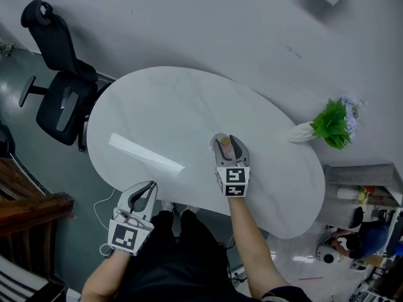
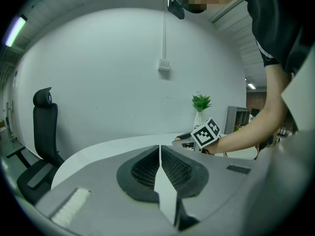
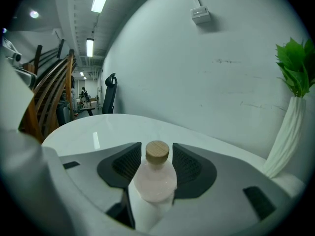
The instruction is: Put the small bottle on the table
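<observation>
A small pale-pink bottle [image 3: 156, 177] with a round wooden cap stands upright on the white table [image 1: 164, 112], near its front edge. My right gripper [image 1: 225, 137] is around it, jaws spread wide, one dark pad on each side of the bottle. In the right gripper view a narrow gap shows between the cap and each pad, so the right gripper [image 3: 156, 154] is open. From the head view the bottle [image 1: 225, 143] shows as a tan cap between the jaw tips. My left gripper [image 1: 146, 189] hangs off the table's front-left edge, empty. Its pads [image 2: 160, 149] meet in a line.
A white ribbed vase with a green plant [image 1: 330, 124] stands at the table's right end, close to the wall. A black office chair [image 1: 60, 87] sits beyond the table's left end. Dark wooden furniture [image 1: 25, 206] is at the far left.
</observation>
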`<state>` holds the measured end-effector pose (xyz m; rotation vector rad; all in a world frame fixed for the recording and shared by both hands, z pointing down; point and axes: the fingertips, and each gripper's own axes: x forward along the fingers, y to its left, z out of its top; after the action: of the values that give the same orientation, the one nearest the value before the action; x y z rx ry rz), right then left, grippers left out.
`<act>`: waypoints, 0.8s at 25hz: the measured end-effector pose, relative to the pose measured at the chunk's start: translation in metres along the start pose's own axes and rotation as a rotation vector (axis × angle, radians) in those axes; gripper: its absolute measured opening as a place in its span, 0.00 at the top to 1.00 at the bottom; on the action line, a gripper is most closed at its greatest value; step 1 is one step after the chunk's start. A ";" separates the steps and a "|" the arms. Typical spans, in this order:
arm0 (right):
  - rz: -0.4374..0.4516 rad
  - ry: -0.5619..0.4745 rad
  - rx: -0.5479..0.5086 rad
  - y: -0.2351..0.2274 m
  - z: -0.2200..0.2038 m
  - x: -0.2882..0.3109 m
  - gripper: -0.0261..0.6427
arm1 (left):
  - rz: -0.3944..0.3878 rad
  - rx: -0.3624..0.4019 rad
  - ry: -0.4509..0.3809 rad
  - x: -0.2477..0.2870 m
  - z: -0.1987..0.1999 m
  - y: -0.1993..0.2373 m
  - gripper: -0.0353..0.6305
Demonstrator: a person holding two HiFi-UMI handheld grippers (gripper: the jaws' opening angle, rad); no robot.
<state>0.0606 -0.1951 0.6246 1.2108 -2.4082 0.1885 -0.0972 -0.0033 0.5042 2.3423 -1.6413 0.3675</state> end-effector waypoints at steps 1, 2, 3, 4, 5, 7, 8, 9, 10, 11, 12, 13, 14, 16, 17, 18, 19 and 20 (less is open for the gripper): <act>-0.003 0.000 0.002 -0.001 0.001 -0.002 0.71 | -0.003 0.002 -0.002 0.000 0.000 0.000 0.93; -0.007 0.001 0.005 -0.001 0.001 -0.005 0.71 | -0.007 0.002 -0.004 0.000 0.000 0.000 0.93; -0.010 0.001 0.009 -0.002 0.001 -0.008 0.71 | -0.009 0.001 -0.005 0.000 0.000 0.000 0.93; -0.013 -0.001 0.013 -0.003 0.001 -0.011 0.71 | -0.013 0.001 -0.006 0.001 0.000 0.000 0.93; -0.018 -0.003 0.015 -0.005 0.001 -0.014 0.71 | -0.017 0.002 -0.008 0.002 0.001 -0.001 0.93; -0.031 -0.005 0.015 -0.008 0.002 -0.019 0.71 | -0.028 0.007 -0.014 0.004 0.002 -0.002 0.93; -0.037 -0.005 0.013 -0.009 0.002 -0.022 0.71 | -0.033 0.009 -0.017 0.005 0.002 -0.002 0.93; -0.042 -0.004 0.012 -0.010 0.002 -0.025 0.71 | -0.039 0.010 -0.020 0.006 0.003 -0.003 0.93; -0.046 -0.004 0.013 -0.011 0.002 -0.028 0.71 | -0.044 0.011 -0.023 0.006 0.004 -0.004 0.93; -0.052 -0.004 0.015 -0.011 0.002 -0.031 0.71 | -0.050 0.014 -0.026 0.007 0.005 -0.004 0.93; -0.058 -0.006 0.019 -0.012 0.003 -0.034 0.72 | -0.056 0.017 -0.029 0.008 0.006 -0.005 0.93; -0.064 -0.008 0.022 -0.013 0.004 -0.037 0.73 | -0.061 0.020 -0.031 0.009 0.007 -0.005 0.93; -0.071 -0.010 0.024 -0.014 0.005 -0.040 0.75 | -0.067 0.021 -0.032 0.010 0.008 -0.006 0.93; -0.085 -0.008 0.027 -0.016 0.005 -0.045 0.79 | -0.078 0.024 -0.038 0.012 0.009 -0.007 0.93; -0.094 -0.005 0.030 -0.018 0.005 -0.048 0.82 | -0.083 0.027 -0.042 0.013 0.011 -0.007 0.93; -0.104 -0.002 0.034 -0.020 0.004 -0.051 0.84 | -0.088 0.029 -0.047 0.014 0.012 -0.007 0.93; -0.114 0.000 0.042 -0.023 0.004 -0.055 0.87 | -0.092 0.031 -0.052 0.015 0.013 -0.008 0.93; -0.125 0.002 0.053 -0.025 0.003 -0.059 0.88 | -0.096 0.032 -0.056 0.015 0.014 -0.008 0.93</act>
<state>0.1101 -0.1682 0.5938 1.3796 -2.3303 0.2156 -0.0843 -0.0192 0.4956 2.4659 -1.5504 0.3142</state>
